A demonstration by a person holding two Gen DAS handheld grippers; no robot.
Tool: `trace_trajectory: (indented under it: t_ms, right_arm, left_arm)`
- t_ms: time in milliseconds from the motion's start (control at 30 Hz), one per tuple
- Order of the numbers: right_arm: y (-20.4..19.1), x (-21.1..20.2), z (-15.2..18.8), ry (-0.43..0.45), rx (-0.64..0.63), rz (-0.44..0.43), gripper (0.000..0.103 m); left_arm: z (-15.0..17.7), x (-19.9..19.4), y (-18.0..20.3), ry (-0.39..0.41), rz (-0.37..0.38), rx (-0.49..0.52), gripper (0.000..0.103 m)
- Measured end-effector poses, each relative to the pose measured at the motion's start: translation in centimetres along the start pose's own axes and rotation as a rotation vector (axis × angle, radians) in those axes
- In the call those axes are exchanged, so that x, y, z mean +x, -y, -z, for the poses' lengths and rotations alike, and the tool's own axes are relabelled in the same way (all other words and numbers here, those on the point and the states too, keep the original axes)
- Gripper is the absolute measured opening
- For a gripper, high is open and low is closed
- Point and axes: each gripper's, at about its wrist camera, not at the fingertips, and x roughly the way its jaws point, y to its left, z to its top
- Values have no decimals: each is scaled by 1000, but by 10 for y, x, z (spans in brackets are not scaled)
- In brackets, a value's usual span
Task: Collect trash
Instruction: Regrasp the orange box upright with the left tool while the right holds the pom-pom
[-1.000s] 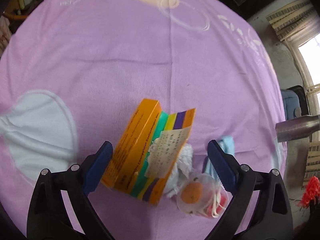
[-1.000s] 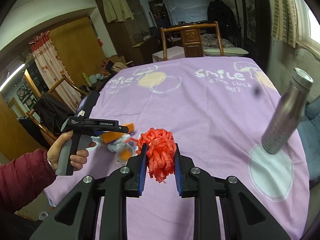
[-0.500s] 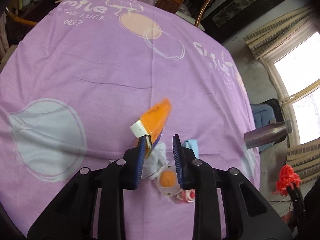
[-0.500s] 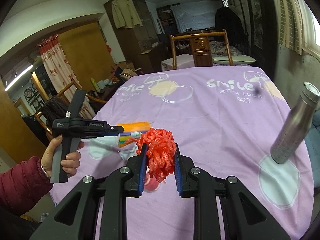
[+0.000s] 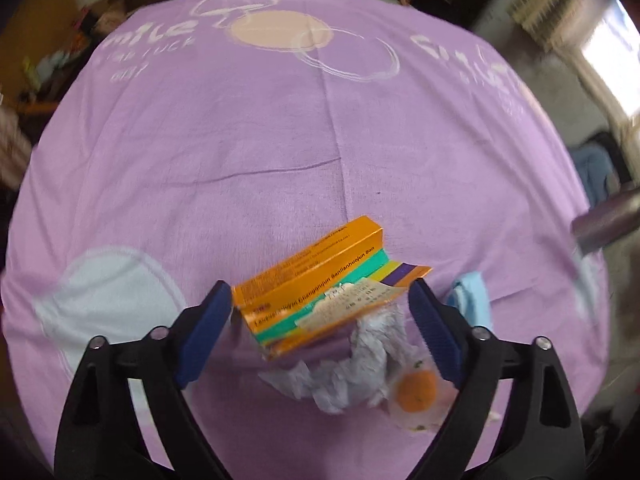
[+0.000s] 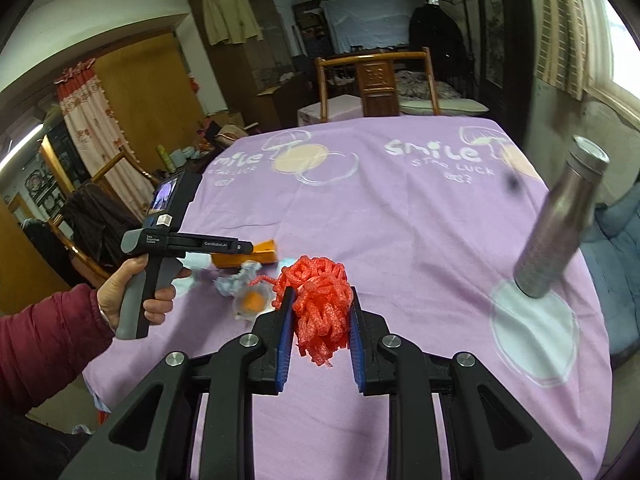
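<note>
My left gripper (image 5: 320,300) is open above the purple tablecloth (image 5: 280,140). An orange medicine box (image 5: 316,284) with a paper slip lies between its fingers, untouched by them. Crumpled white paper (image 5: 360,368), a clear plastic cup with an orange piece (image 5: 416,392) and a light blue item (image 5: 472,304) lie beside the box. My right gripper (image 6: 319,300) is shut on a red foam net (image 6: 318,296), held above the table. The left gripper (image 6: 240,246), the box (image 6: 256,256) and the cup (image 6: 252,302) show in the right wrist view.
A steel bottle (image 6: 560,220) stands on the table's right side; its blurred body also shows in the left wrist view (image 5: 604,224). Wooden chairs (image 6: 376,80) stand beyond the far edge. The table's front edge is near both grippers.
My left gripper, shut on the orange box and lifting it half a second ago, has opened; the box now lies flat between the open fingers. The right gripper still holds the red net.
</note>
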Motion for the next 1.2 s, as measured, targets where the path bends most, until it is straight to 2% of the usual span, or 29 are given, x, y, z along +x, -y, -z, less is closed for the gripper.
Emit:
trace_trajectory:
  t_ms: [100, 167, 233, 300, 367, 433, 467, 533, 600, 800, 833, 900, 1033, 1100, 1133, 1200]
  right_arm:
    - [8, 0, 6, -10, 14, 23, 25]
    - [13, 1, 8, -17, 20, 30, 25]
    - [16, 3, 9, -25, 21, 33, 25]
    - [17, 6, 9, -30, 22, 33, 25]
    - [17, 8, 8, -30, 23, 28, 25]
    - [16, 11, 5, -28, 21, 16, 25]
    - [14, 13, 3, -27, 16, 11, 25]
    - [12, 17, 0, -29, 5, 3, 25]
    - [7, 20, -1, -31, -7, -2, 25]
    - [6, 21, 2, -45, -15, 1, 25]
    - [8, 21, 2, -47, -7, 2, 25]
    - [9, 21, 2, -45, 4, 3, 25]
    - [9, 22, 0, -46, 9, 5, 25]
    - [9, 24, 1, -51, 9, 2, 25]
    - [9, 24, 2, -52, 8, 2, 25]
    - [8, 26, 2, -53, 3, 0, 25]
  left_arm:
    - [-3, 19, 2, -47, 0, 100, 91]
    - [-5, 25, -3, -44, 35, 99, 90]
    - [-8, 25, -11, -22, 113, 59, 84]
    - [-12, 20, -19, 11, 193, -5, 66]
    - [-13, 16, -21, 23, 230, -55, 60]
    - [-13, 14, -15, 22, 210, -61, 59]
    - [-13, 14, -11, 11, 196, -52, 61]
    - [-15, 19, 0, -5, 136, -14, 71]
    - [-14, 27, 3, -19, 70, 6, 86]
    - [-12, 35, 1, -28, 74, 22, 89]
    - [-11, 40, 4, -51, 73, 36, 89]
    - [-7, 41, 13, -48, 53, 82, 89]
    - [-8, 43, 17, -35, 36, 100, 87]
    - [-9, 40, 12, -16, 64, 72, 72]
    - [-11, 36, 6, -5, 104, 44, 69]
    - [-13, 27, -2, 28, 123, 3, 64]
